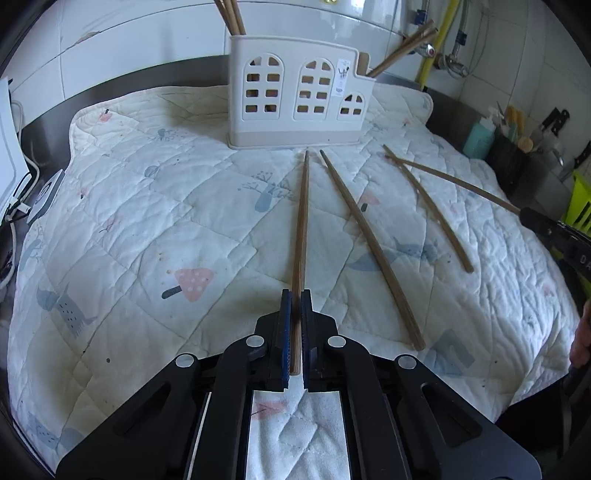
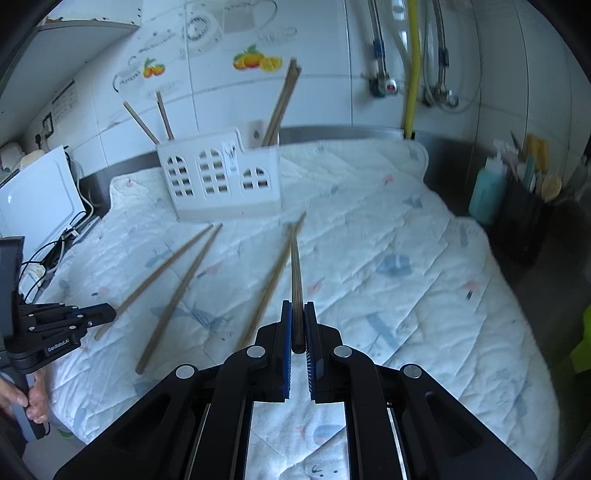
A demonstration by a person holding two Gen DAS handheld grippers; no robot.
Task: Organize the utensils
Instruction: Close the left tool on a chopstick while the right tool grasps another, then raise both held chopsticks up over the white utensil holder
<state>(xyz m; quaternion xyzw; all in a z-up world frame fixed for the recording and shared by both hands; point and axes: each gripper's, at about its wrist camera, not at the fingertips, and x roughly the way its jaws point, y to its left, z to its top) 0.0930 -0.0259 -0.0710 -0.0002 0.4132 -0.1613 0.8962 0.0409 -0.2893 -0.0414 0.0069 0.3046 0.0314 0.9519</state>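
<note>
A white utensil holder (image 1: 293, 99) with window-shaped cut-outs is seen standing upright at the far side of a quilted mat (image 1: 129, 206), and the task can be judged as partly done: several wooden chopsticks are already stood in it, a bundle at its left end (image 1: 231, 16) and more leaning out of its low right compartment (image 1: 402, 50). Four chopsticks are left outside the holder. One chopstick (image 1: 300, 236) is clamped at its near end between the blue pads of the left gripper (image 1: 295, 306), whose jaws are closed on it; its far tip lies close in front of the holder's base, and it appears to rest on the mat along its length, so it is judged as gripped but not yet lifted. A second chopstick (image 2: 296, 280) is pinched in the closed jaws of the right gripper (image 2: 298, 317) and seems to be raised off the cloth, pointing toward the holder. Two loose chopsticks are left lying on the mat, one just beside the left-held stick (image 1: 369, 247) and one further right (image 1: 428, 208). It is judged that both held sticks are yet to be dropped in, then the remaining two.
</note>
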